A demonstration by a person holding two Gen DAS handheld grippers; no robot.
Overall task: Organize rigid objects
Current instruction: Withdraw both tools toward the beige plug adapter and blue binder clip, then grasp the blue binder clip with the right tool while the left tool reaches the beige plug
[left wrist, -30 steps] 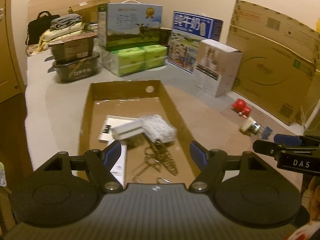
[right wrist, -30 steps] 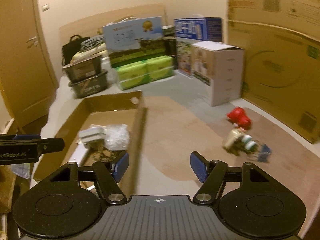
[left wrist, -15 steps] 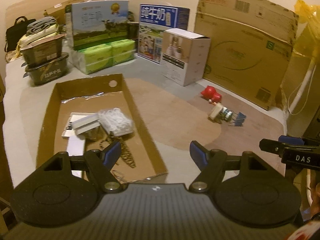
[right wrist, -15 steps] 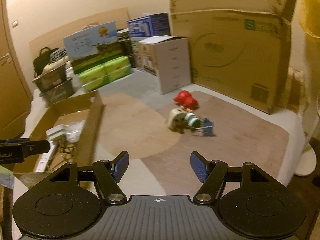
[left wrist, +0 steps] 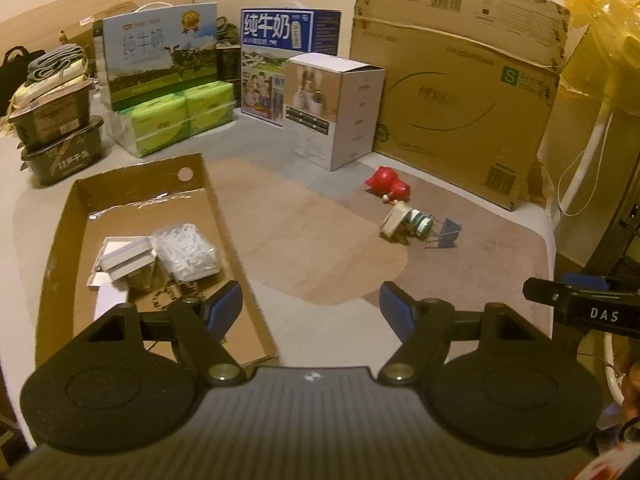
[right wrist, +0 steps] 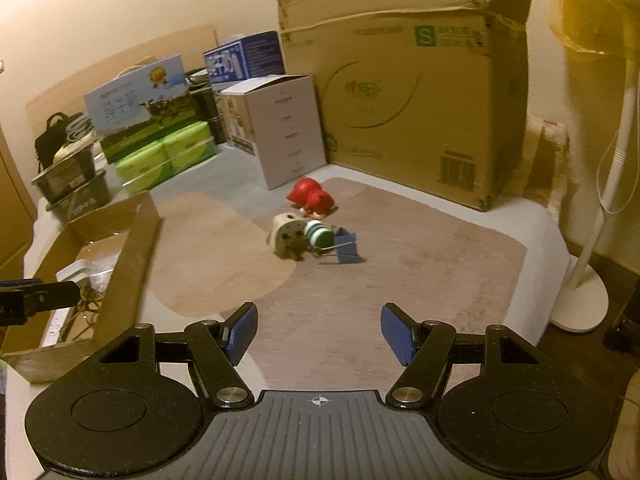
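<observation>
Both empty, jaws spread wide: left hand-held gripper (left wrist: 311, 307) low centre beside cardboard tray (left wrist: 240, 264), right hand-held gripper (right wrist: 318, 328) aimed toward loose red toy (right wrist: 311, 197) and blue clip (right wrist: 346, 246) mid-frame, likely next pickups.

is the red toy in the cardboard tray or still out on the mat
Out. The red toy lies on the mat, apart from the cardboard tray.

Mat (right wrist: 420, 272) with tray (left wrist: 236, 248), toys (right wrist: 310, 200)
</observation>
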